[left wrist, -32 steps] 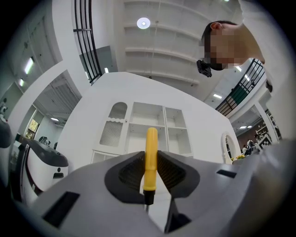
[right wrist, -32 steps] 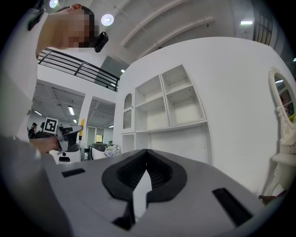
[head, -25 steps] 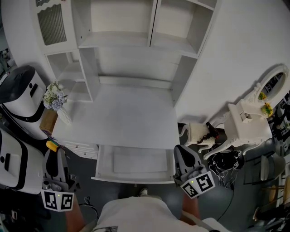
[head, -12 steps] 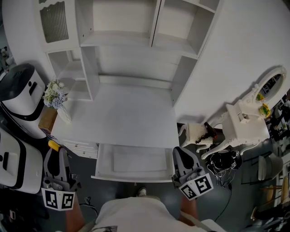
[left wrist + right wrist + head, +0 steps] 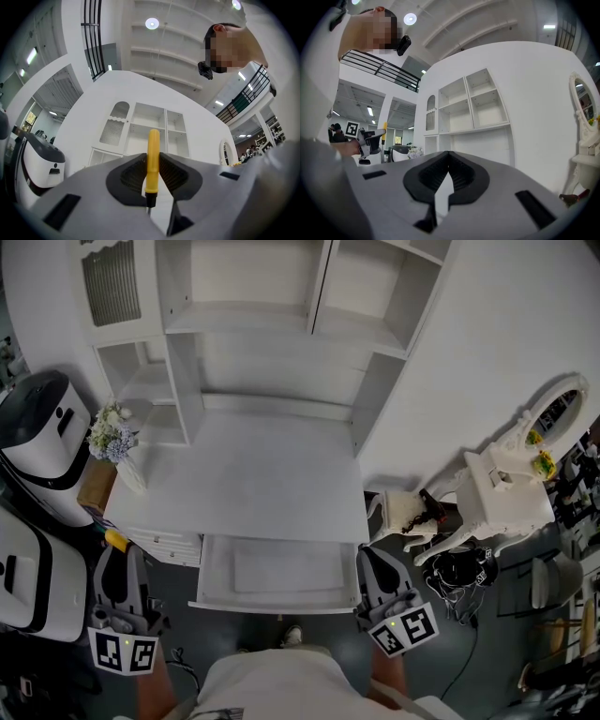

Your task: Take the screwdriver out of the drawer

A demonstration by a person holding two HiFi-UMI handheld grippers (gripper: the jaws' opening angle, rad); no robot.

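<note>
A screwdriver with a yellow handle (image 5: 153, 157) stands upright between the pads of my left gripper (image 5: 153, 165), which is shut on it. In the head view the left gripper (image 5: 117, 563) hangs to the left of the desk, with the yellow handle (image 5: 115, 540) sticking out past its tips. The white drawer (image 5: 281, 576) under the desktop (image 5: 253, 484) is pulled out and nothing shows in it. My right gripper (image 5: 375, 570) is by the drawer's right front corner. In the right gripper view its jaws (image 5: 449, 157) are shut with nothing between them.
A white shelf unit (image 5: 281, 315) rises behind the desk. A vase of flowers (image 5: 114, 439) stands at the desk's left edge beside black-and-white machines (image 5: 42, 442). To the right are a white ornate chair (image 5: 506, 493) and a tangle of black cables (image 5: 459, 573) on the floor.
The right gripper has drifted a little to the left at the drawer's right front corner. The left gripper has stayed in place, still shut on the screwdriver.
</note>
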